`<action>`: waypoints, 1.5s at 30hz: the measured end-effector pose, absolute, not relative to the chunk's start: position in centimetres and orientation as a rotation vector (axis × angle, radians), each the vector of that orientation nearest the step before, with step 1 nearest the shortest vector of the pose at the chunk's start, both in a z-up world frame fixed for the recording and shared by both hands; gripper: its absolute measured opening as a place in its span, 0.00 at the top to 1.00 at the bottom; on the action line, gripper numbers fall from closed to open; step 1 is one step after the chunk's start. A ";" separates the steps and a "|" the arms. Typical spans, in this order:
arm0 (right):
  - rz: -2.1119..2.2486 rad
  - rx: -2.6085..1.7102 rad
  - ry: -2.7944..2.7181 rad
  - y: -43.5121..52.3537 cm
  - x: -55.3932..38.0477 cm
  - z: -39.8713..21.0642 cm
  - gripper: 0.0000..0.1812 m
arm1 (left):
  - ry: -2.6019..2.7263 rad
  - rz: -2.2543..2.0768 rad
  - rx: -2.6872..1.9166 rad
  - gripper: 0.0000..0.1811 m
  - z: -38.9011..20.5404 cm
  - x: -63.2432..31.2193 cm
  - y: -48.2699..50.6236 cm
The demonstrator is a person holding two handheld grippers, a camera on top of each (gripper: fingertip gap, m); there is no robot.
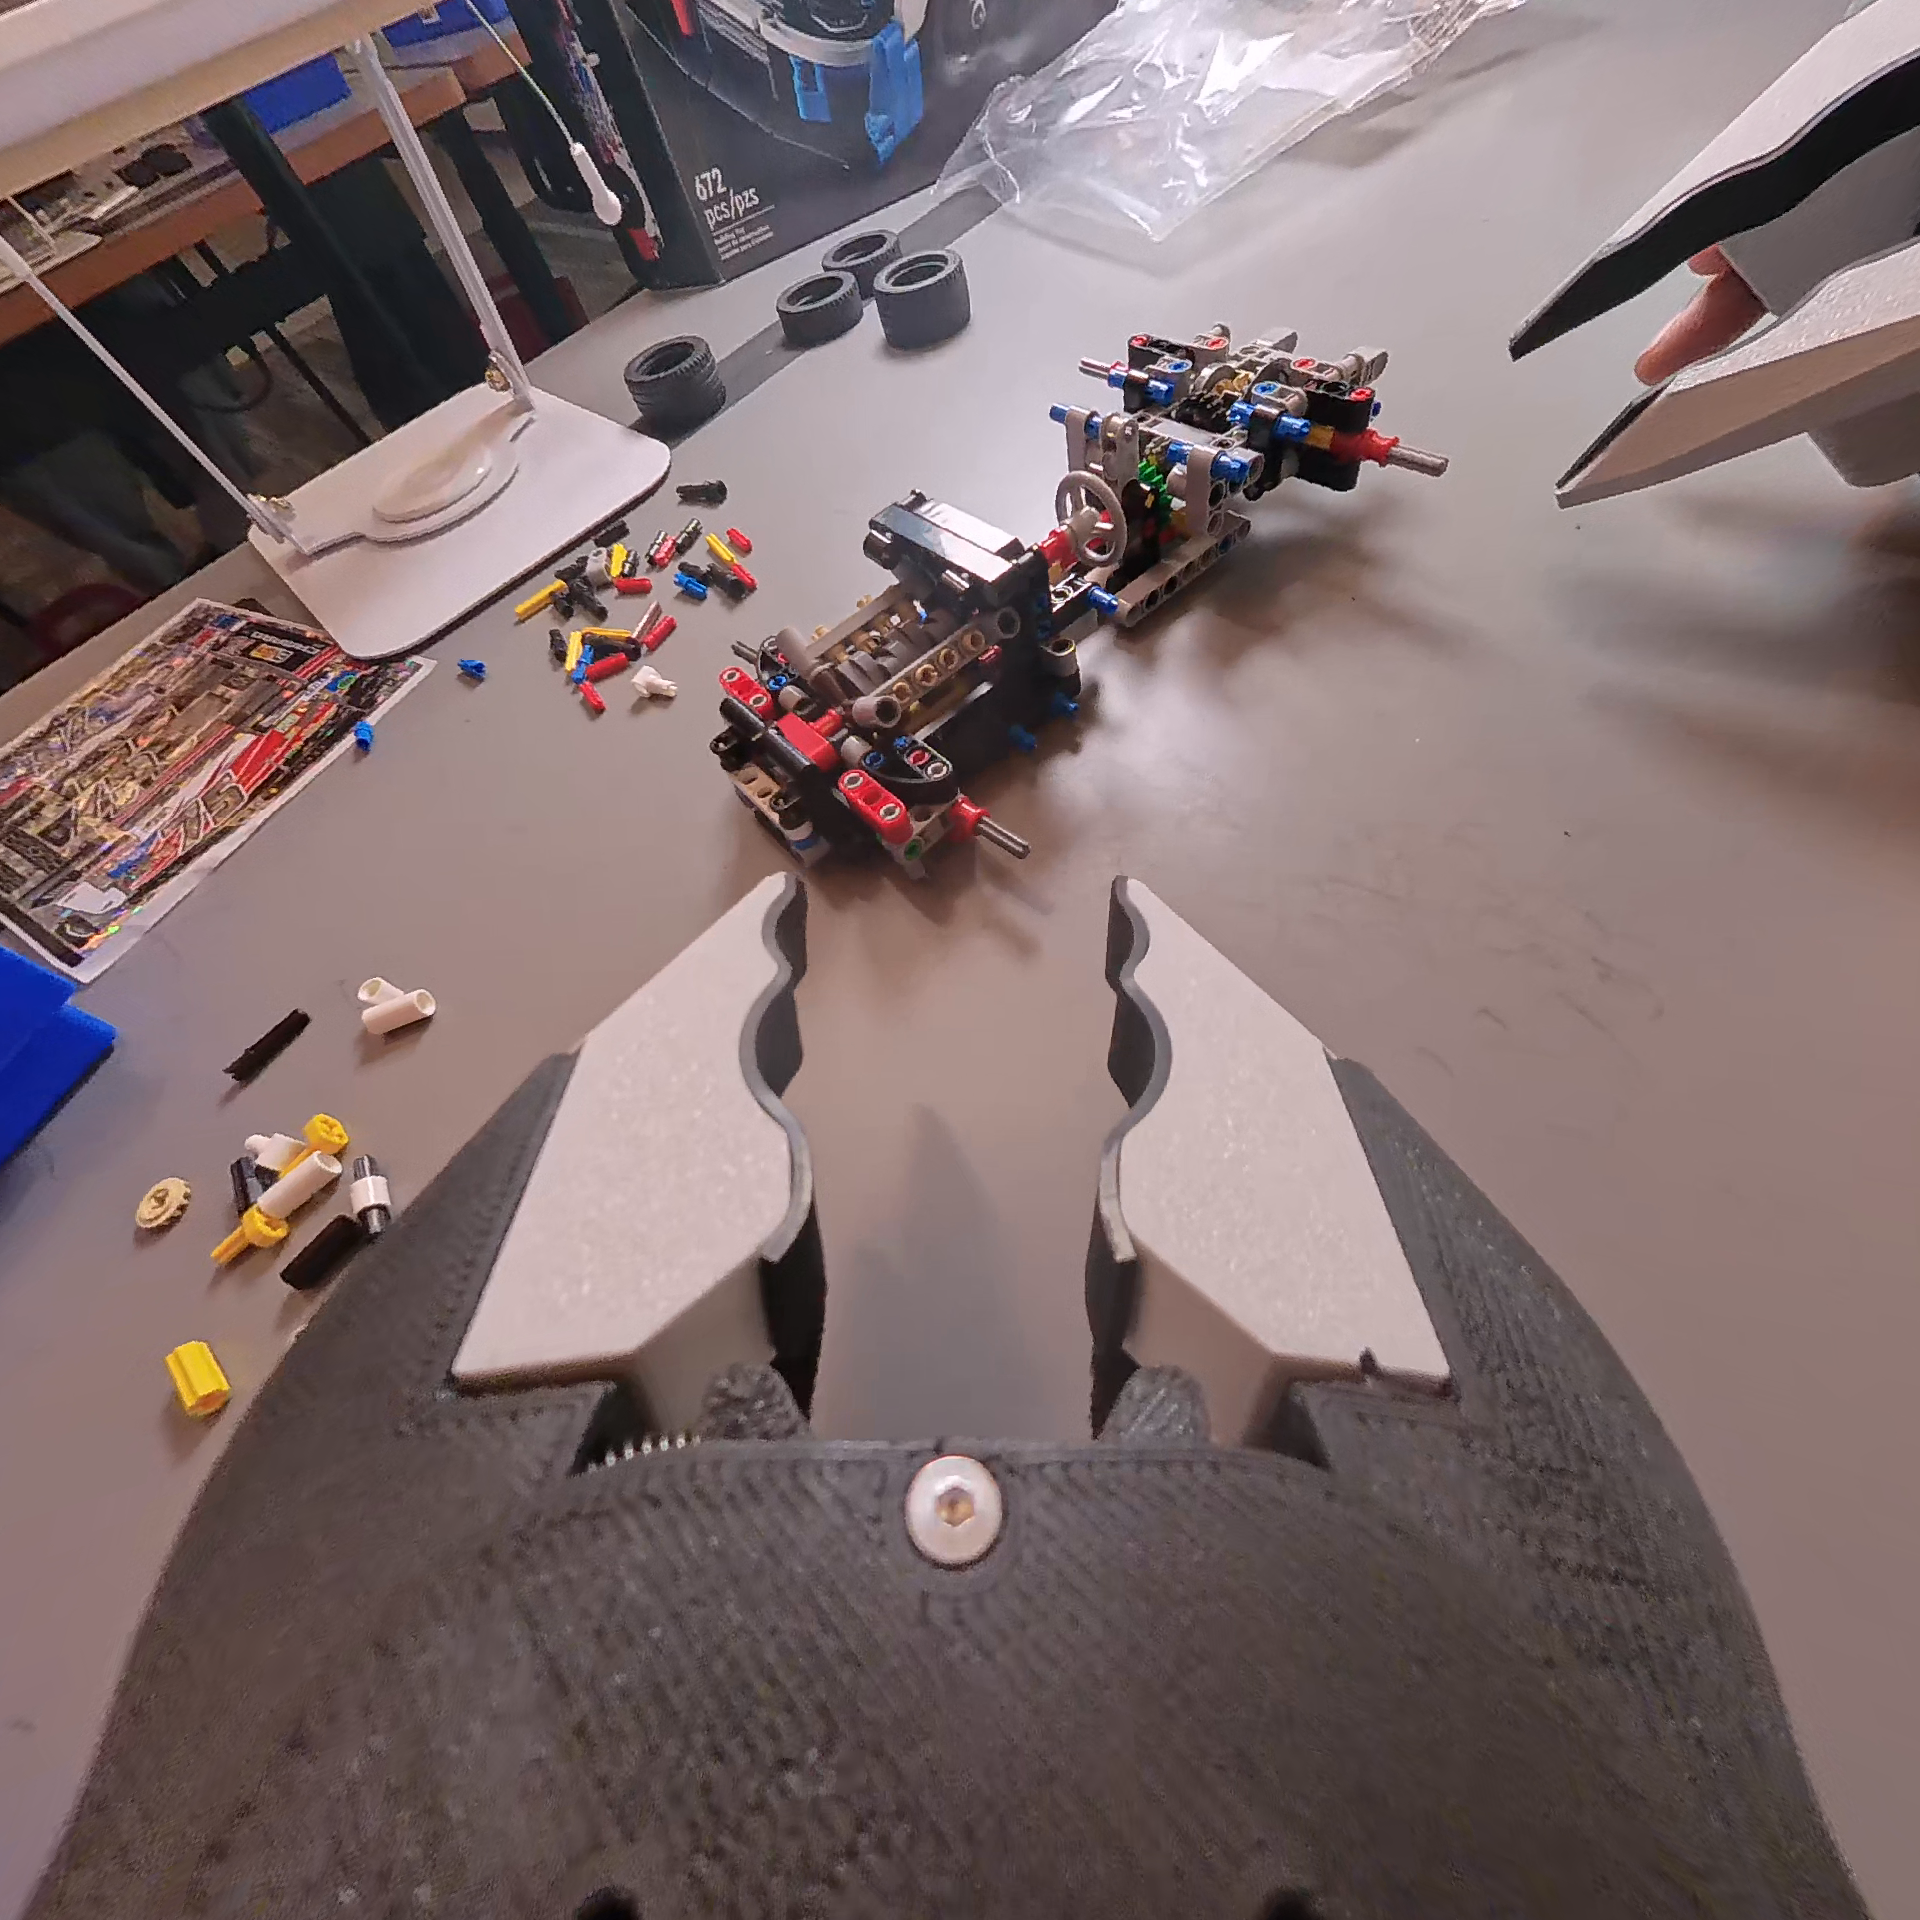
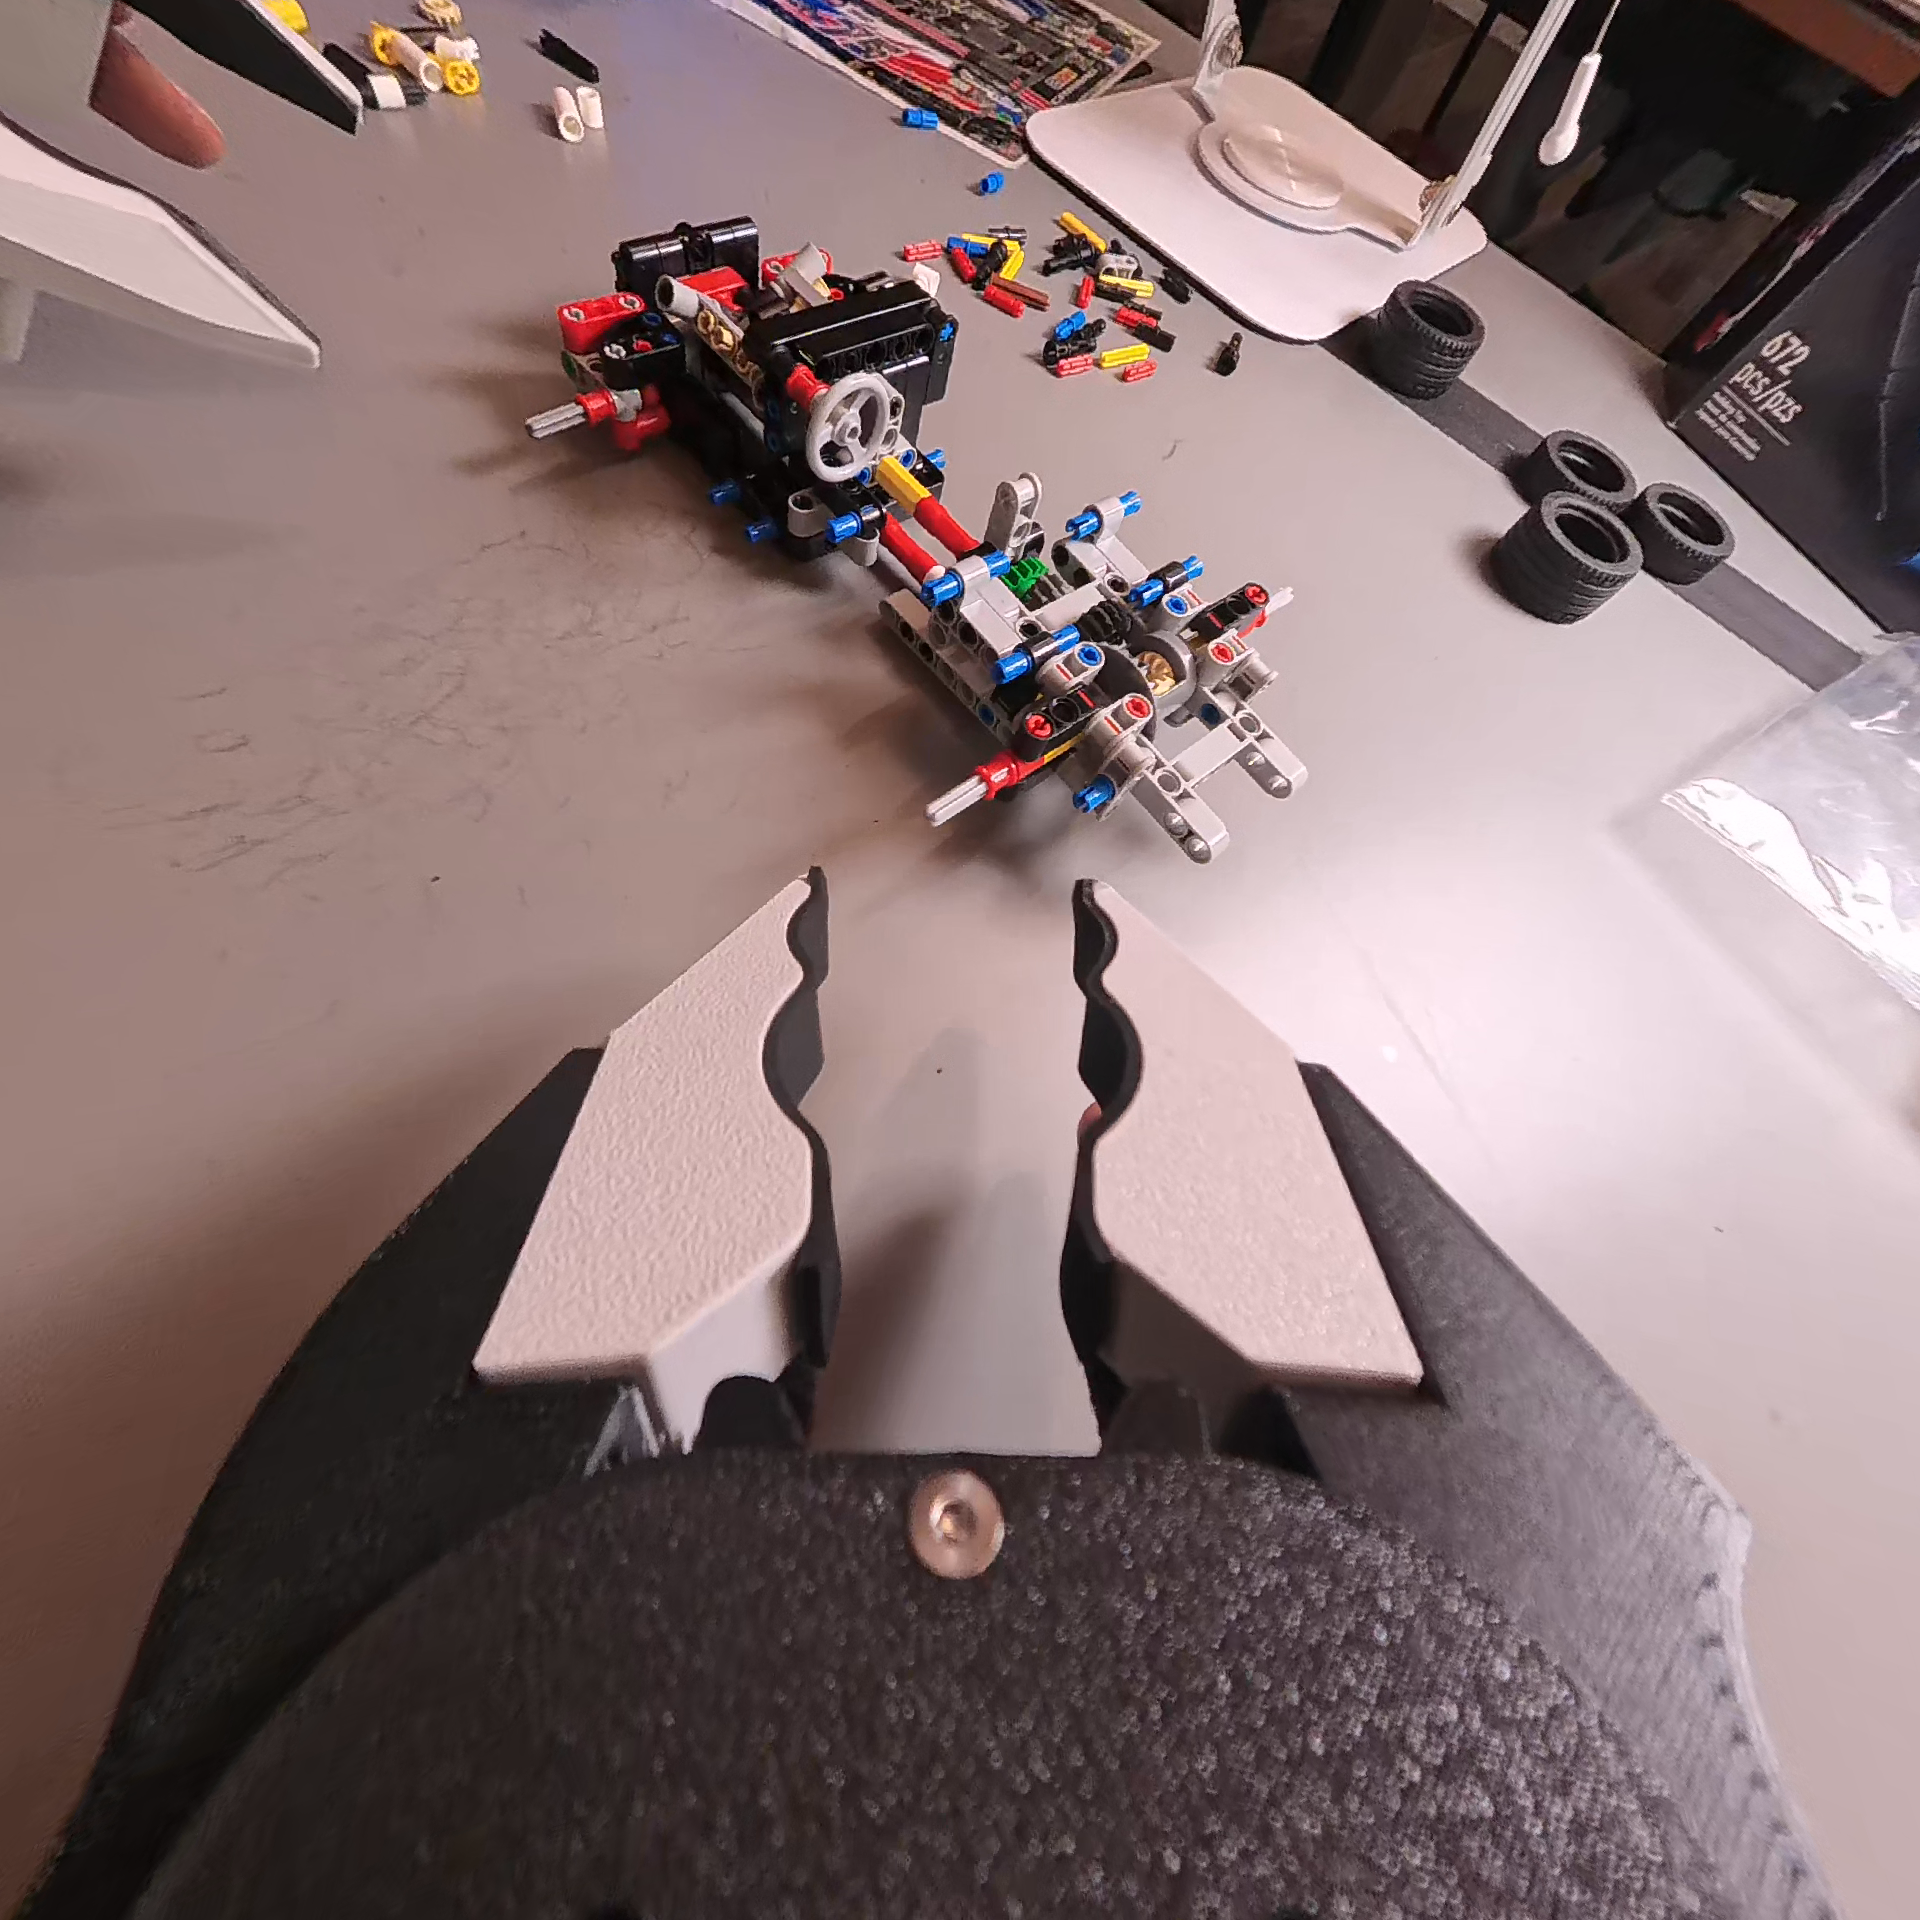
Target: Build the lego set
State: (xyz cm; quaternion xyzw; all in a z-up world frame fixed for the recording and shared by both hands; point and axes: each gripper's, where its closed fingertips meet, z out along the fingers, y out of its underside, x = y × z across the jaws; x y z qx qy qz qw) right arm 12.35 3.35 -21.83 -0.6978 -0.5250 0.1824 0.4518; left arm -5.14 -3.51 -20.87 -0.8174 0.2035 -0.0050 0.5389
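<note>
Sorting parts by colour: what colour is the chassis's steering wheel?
Light grey; the steering wheel shows best in the right wrist view.

grey table (image 1: 1455, 1039), white lamp base (image 1: 457, 520), clear plastic bag (image 1: 1195, 114)

Black tyres (image 1: 871, 286), grey table (image 1: 1351, 935), multicoloured chassis (image 1: 935, 665).

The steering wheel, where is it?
The grey steering wheel sits mid-chassis on the half-built car, behind the black engine block; in the right wrist view it faces the camera.
</note>
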 end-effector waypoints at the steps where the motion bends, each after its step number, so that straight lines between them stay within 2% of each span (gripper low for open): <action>1: 0.450 -1.720 -1.296 3.3 12.3 -21.8 0.76 | 0.479 -0.009 -1.944 0.69 -20.8 -5.2 -3.5; 8: 0.474 -1.714 -1.280 3.3 12.4 -21.5 0.76 | 0.483 0.017 -1.971 0.70 -21.3 -5.4 -3.5; 16: 0.478 -1.700 -1.283 3.1 12.4 -21.3 0.76 | 0.507 -0.006 -2.010 0.64 -22.2 -5.0 -3.6; 30: 0.516 -1.662 -1.192 3.5 12.7 -19.8 0.74 | 0.431 -0.062 -1.858 0.60 -18.8 -5.7 -3.6; 42: 0.554 -1.636 -1.152 3.7 12.8 -18.9 0.74 | 0.419 -0.041 -1.825 0.61 -18.3 -6.0 -3.6; 45: 0.585 -1.601 -1.101 4.2 12.7 -17.6 0.73 | 0.372 0.003 -1.754 0.65 -16.4 -7.0 -3.6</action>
